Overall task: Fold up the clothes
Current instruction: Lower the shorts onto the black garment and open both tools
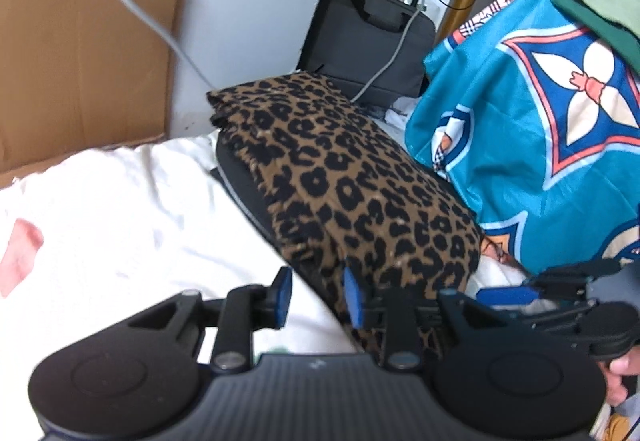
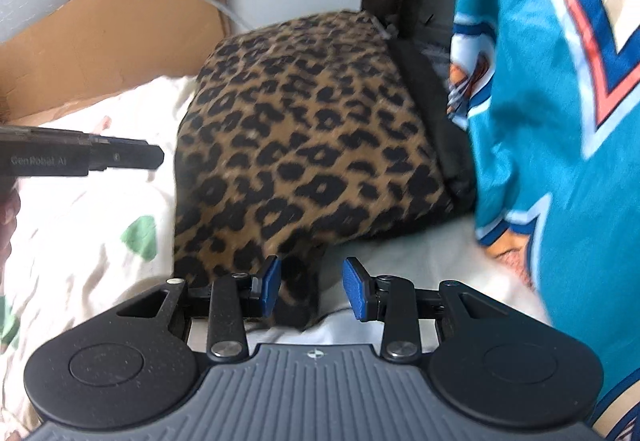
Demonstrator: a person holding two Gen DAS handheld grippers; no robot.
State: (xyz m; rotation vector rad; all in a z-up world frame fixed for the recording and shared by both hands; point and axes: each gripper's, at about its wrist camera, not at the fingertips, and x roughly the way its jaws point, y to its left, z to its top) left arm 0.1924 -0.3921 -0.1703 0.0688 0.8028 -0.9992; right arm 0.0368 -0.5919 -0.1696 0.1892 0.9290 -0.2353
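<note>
On the white bedsheet (image 1: 120,201), the folded leopard-print garment (image 1: 352,177) is apparently being released: left gripper (image 1: 318,297) and right gripper (image 2: 310,289) are being held narrowly parted, empty.

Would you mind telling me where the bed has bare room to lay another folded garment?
Free: the white sheet between the cardboard box and the leopard-print garment. Crowded: the other side, where the teal patterned cloth presses close.
</note>
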